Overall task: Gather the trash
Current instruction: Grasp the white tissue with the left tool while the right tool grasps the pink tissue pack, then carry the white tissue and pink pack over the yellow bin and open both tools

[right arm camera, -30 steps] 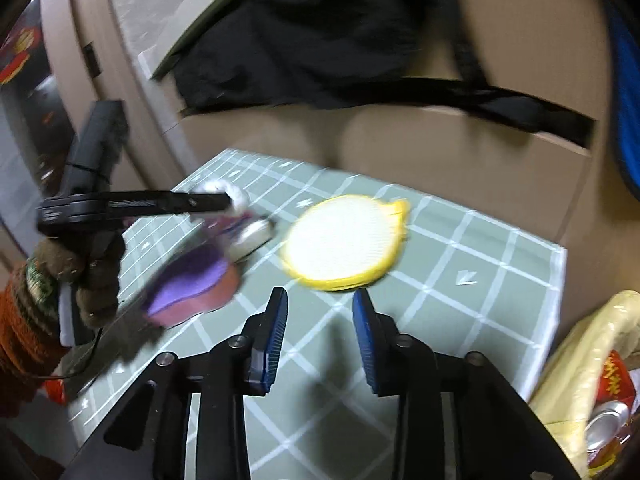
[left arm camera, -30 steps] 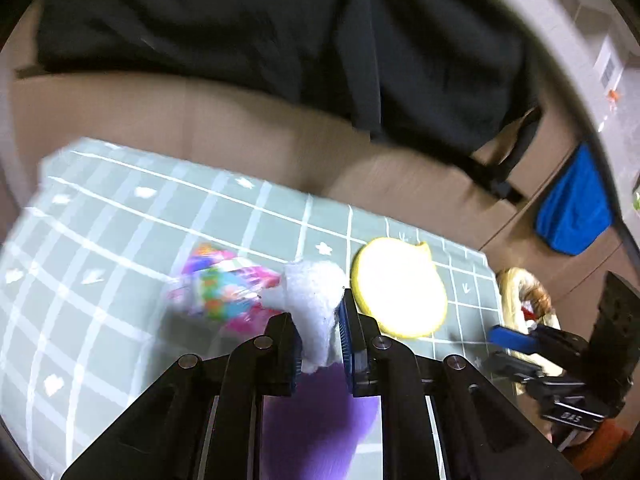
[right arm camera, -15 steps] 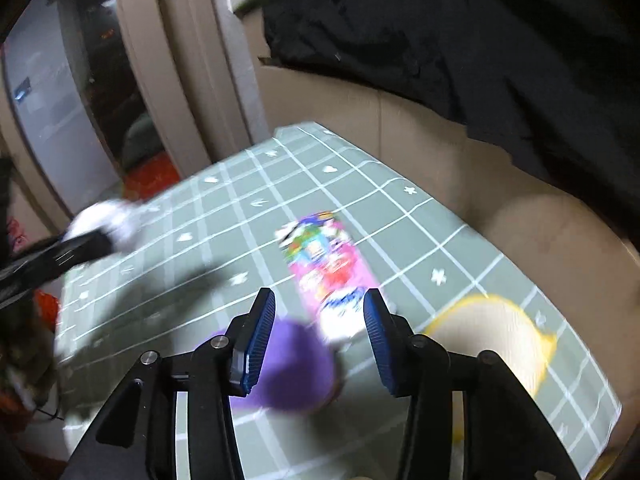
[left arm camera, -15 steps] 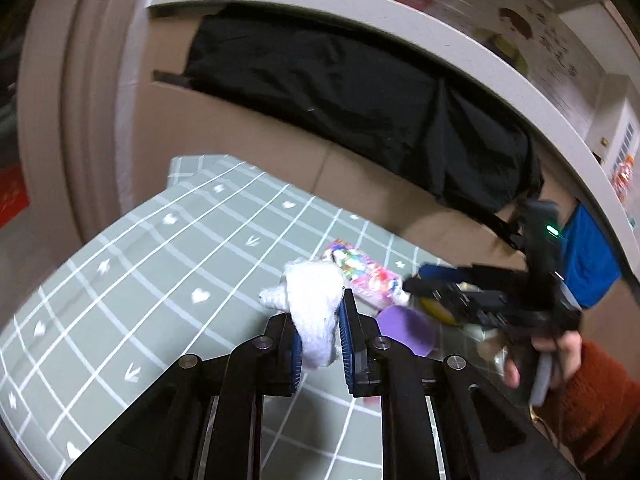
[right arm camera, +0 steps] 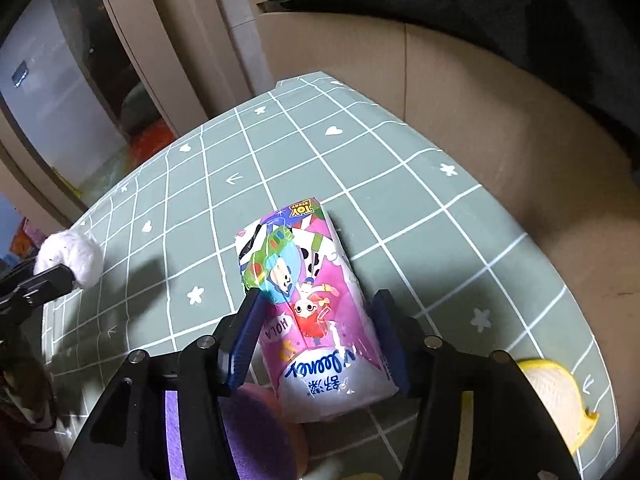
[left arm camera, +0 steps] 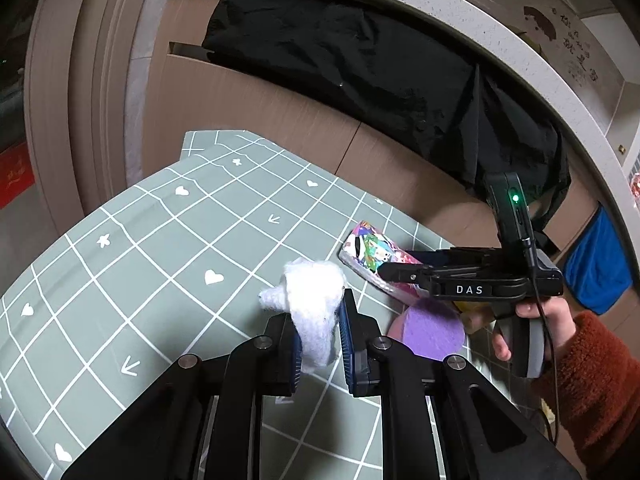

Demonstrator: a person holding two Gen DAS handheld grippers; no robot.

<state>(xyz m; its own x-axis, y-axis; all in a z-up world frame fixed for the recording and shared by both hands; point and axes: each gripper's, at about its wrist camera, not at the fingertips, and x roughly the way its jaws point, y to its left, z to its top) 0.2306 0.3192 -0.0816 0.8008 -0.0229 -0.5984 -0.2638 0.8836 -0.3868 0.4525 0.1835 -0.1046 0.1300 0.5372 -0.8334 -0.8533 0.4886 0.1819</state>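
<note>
My left gripper (left arm camera: 318,312) is shut on a crumpled white tissue wad (left arm camera: 314,300) and holds it above the green checked table (left arm camera: 160,248). The wad also shows at the left of the right wrist view (right arm camera: 72,256). A colourful cartoon tissue pack (right arm camera: 312,304) lies on the table. My right gripper (right arm camera: 316,312) is open, its jaws on either side of the pack; I cannot tell if they touch it. In the left wrist view the right gripper (left arm camera: 386,270) hangs over the pack (left arm camera: 372,256).
A purple round pad (left arm camera: 428,330) and a yellow cat-shaped pad (right arm camera: 560,396) lie near the pack. A black garment (left arm camera: 380,68) hangs over the brown board behind the table. A blue cloth (left arm camera: 596,260) hangs at the far right.
My right gripper has swung left from the yellow pad and come down around the tissue pack. My left gripper has pulled back and left, still holding the tissue wad.
</note>
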